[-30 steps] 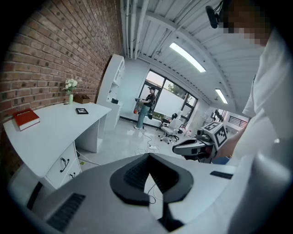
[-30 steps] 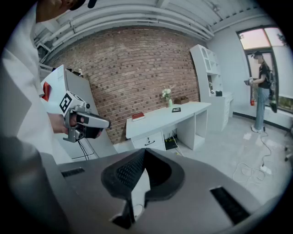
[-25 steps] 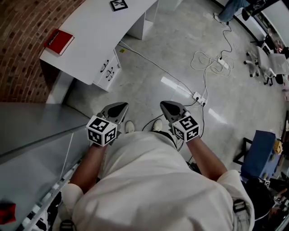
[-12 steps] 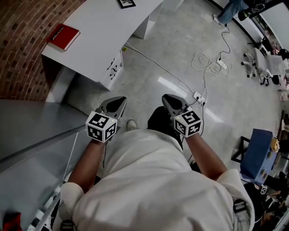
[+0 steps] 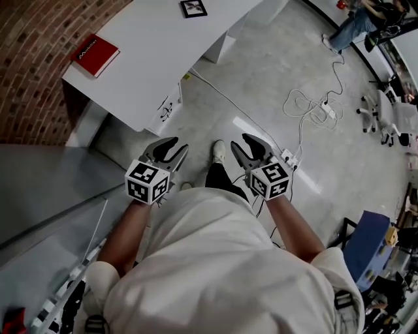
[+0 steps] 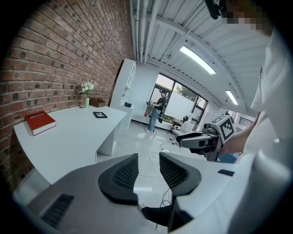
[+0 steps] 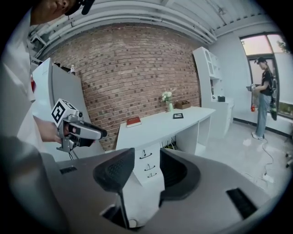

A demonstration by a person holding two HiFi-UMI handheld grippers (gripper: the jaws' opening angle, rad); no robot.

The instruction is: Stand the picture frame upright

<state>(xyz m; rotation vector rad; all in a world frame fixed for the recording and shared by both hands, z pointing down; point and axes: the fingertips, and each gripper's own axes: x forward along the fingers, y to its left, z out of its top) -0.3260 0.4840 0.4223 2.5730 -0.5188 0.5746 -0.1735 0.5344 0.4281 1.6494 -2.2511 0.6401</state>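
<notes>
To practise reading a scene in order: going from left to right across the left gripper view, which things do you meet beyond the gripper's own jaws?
red book → vase of flowers → picture frame → standing person → right gripper

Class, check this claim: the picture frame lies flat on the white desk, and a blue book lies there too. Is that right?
Not quite. The book is red, not blue, as the head view shows. The picture frame does lie flat on the white desk, with the book there too.
</notes>
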